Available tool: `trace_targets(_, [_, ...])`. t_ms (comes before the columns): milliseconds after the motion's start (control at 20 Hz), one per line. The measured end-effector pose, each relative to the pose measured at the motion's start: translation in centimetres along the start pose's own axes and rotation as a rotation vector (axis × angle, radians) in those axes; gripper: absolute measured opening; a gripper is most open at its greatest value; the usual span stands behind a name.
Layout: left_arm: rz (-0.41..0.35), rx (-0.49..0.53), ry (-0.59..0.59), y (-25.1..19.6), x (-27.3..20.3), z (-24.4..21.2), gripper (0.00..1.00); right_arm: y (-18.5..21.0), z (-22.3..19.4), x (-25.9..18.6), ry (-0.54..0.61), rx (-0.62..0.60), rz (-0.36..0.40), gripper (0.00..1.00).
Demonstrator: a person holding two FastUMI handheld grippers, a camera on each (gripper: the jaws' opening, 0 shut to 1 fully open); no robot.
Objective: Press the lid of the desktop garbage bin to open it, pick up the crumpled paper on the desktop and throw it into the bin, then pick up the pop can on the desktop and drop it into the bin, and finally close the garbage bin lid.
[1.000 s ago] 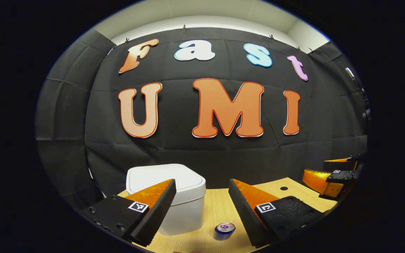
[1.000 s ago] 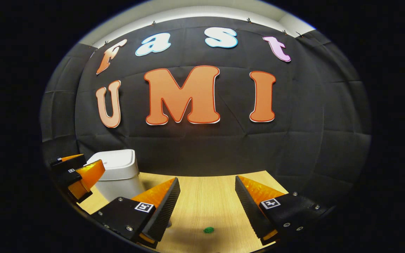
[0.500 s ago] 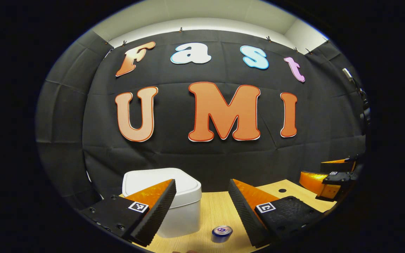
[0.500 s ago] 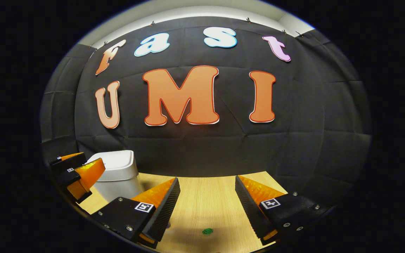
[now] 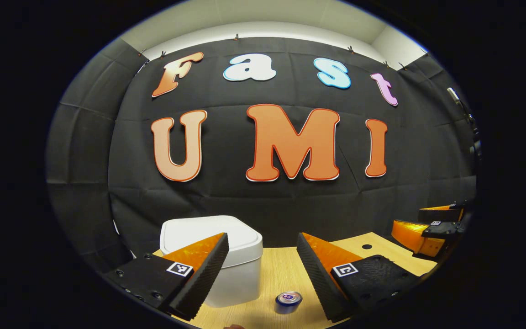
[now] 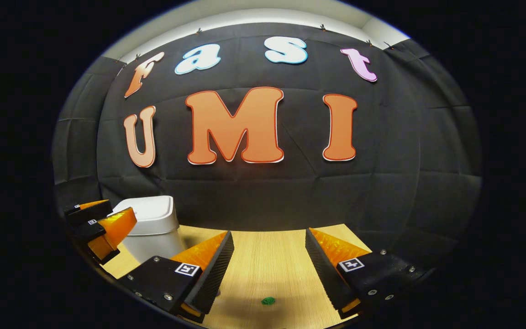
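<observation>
Left claw [image 5: 263, 256]: fingers spread wide with nothing between them, held above the desk; in the right gripper view it shows at the far left edge [image 6: 101, 228], in front of the bin.
Right claw [image 6: 270, 253]: released as well, fingers well apart and gripping nothing; in the left gripper view it shows at the far right edge [image 5: 427, 230], over the desk's right end.
Garbage bin [image 5: 240, 274]: white, standing upright on the desk near the back wall; the left claw's left finger covers part of its front. In the right gripper view it stands at the left [image 6: 153, 235], partly behind the left claw.
Bin lid [image 5: 208, 233]: flat on top of the bin, closed.
Pop can [image 5: 289, 301]: blue body with a silver top, upright on the desk just right of the bin, low between the left claw's fingers but apart from both.
Crumpled paper [image 6: 268, 300]: small green wad lying on the desk, low between the right claw's fingers, touching neither.
Desk [image 5: 281, 274]: light wood grain; a small dark round hole [image 5: 367, 246] sits toward its right end.
Contact: neither claw touches the bin, the can or the paper.
</observation>
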State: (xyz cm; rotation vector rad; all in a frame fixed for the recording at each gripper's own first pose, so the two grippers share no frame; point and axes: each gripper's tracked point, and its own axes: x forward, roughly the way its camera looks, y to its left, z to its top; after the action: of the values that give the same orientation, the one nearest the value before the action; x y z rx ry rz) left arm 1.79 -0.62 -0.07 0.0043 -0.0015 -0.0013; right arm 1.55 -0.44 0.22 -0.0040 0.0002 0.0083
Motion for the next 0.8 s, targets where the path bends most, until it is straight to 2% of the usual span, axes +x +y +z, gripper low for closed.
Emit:
trace_targets(700, [0.003, 0.009, -0.004, 0.45, -0.35, 0.25, 0.95, 0.44, 0.07, -0.22, 0.001, 0.002, 0.004, 0.94])
trace_targets(800, [-0.025, 0.010, 0.002, 0.02, -0.20, 0.08, 0.92, 0.27, 0.12, -0.24, -0.001, 0.001, 0.000, 0.94])
